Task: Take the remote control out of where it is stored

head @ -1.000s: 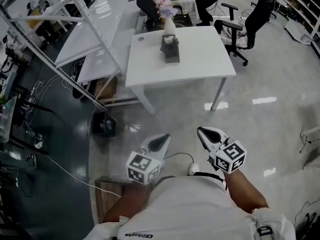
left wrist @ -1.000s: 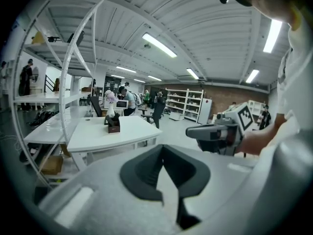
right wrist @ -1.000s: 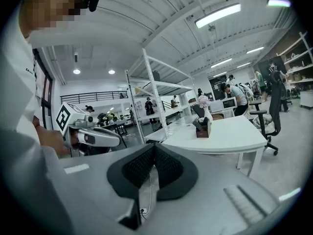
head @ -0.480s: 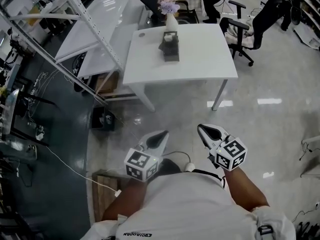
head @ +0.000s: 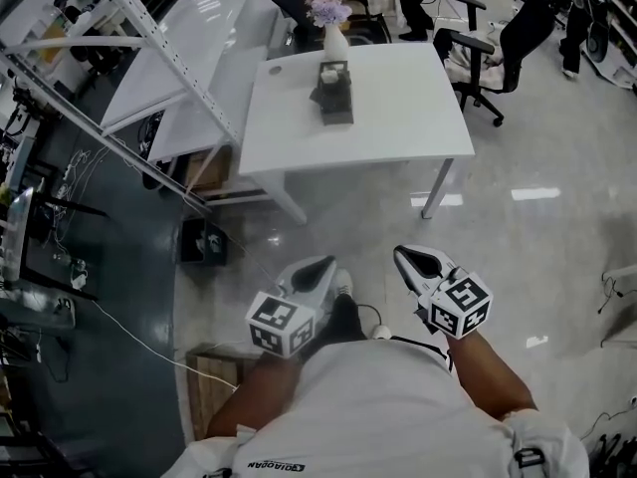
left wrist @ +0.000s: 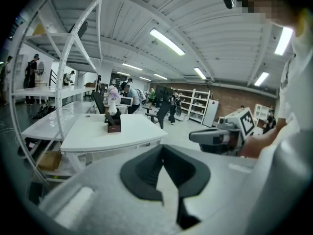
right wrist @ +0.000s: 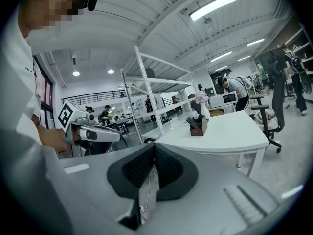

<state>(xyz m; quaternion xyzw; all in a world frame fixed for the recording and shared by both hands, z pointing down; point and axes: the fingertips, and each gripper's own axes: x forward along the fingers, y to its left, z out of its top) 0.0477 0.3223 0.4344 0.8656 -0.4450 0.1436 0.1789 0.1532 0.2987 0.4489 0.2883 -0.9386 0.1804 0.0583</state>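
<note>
A dark storage holder [head: 335,93] stands on the white table [head: 398,137], far ahead of me, with remote controls poking out of its top. The same holder [left wrist: 114,125] shows small in the left gripper view, and the holder [right wrist: 198,126] also in the right gripper view. My left gripper [head: 320,267] and right gripper [head: 406,259] hang close to my body over the floor, well short of the table. Both have their jaws shut with nothing between them. Each gripper view shows the other gripper beside it: the right gripper [left wrist: 195,136] and the left gripper [right wrist: 116,137].
A white vase of flowers [head: 333,30] stands behind the holder. A white metal rack [head: 149,63] runs along the left. An office chair [head: 468,53] and people are beyond the table. A black box [head: 203,241] and cables [head: 129,342] lie on the floor at left.
The view has shifted toward the table, and a foot now shows between the grippers. Both grippers stay shut and in the same place before my body.
</note>
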